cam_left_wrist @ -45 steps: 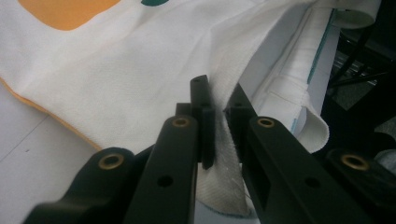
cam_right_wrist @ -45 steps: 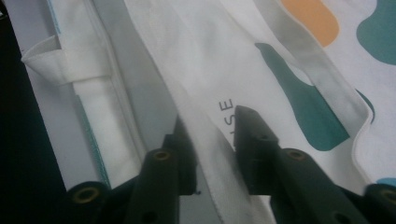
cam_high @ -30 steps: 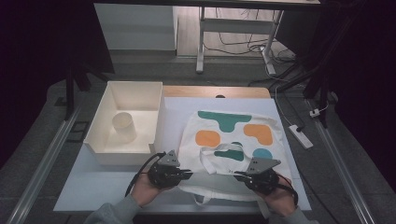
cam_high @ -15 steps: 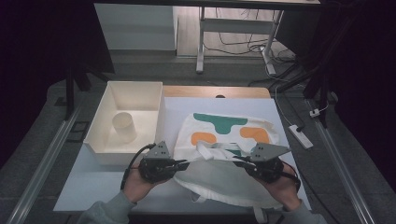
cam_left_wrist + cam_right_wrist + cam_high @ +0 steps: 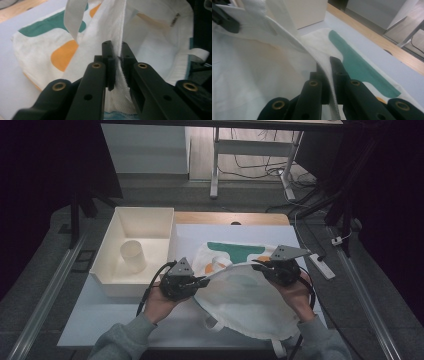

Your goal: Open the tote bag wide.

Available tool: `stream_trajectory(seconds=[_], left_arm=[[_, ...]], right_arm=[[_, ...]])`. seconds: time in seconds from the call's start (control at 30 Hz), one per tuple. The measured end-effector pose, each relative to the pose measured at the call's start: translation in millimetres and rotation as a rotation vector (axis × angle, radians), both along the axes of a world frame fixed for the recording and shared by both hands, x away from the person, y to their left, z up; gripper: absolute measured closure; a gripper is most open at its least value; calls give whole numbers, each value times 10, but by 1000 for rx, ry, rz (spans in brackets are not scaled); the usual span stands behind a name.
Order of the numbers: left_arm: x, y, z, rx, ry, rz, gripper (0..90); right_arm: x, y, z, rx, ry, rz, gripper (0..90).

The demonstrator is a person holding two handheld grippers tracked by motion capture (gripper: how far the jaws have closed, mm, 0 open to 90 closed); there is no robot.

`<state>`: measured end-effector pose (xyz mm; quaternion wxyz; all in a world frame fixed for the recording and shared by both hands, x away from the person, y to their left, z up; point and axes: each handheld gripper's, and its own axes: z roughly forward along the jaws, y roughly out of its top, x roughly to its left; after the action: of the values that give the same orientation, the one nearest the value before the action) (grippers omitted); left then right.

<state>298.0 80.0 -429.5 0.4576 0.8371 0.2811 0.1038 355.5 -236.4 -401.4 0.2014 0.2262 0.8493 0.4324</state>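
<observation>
We are working over a pale table (image 5: 125, 320), and the largest thing on it is a white cloth tote bag (image 5: 245, 297) printed with teal and orange shapes. It is lying at the middle of the table, its far, printed part resting flat while the near part is being held up off the surface and folded toward the far side, so its plain inside is showing. To its left a white open bin (image 5: 142, 227) is standing with a white cup (image 5: 133, 256) upright inside, well apart from our work.

We are holding the bag by its hem at two spread points so that the cloth is hanging as one even sheet, probably for folding. Our left gripper (image 5: 196, 283) is clenched on the hem at the bag's left side; the left gripper view is showing the hem (image 5: 117, 53) pinched between the two black jaws. Our right gripper (image 5: 270, 268) is gripping the same hem (image 5: 325, 68) farther right, jaws clamped on it.

A strap (image 5: 75, 17) is dangling loose beside the left grip.
</observation>
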Motion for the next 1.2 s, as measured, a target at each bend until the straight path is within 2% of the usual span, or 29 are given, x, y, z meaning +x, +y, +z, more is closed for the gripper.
stream_trajectory(seconds=[0.23, 0.5, 0.77, 1.2], left_arm=[[142, -83, -21, -8, 7, 12, 851], [316, -182, -97, 23, 21, 42, 854], [443, -242, -193, 51, 44, 63, 853], [552, -292, -331, 90, 87, 70, 851]], right_arm=[[268, -33, -82, 20, 38, -23, 869], [530, -45, -241, 24, 68, -63, 868], [664, -58, -379, 16, 108, -86, 867], [757, -54, -574, -16, 160, -102, 867]])
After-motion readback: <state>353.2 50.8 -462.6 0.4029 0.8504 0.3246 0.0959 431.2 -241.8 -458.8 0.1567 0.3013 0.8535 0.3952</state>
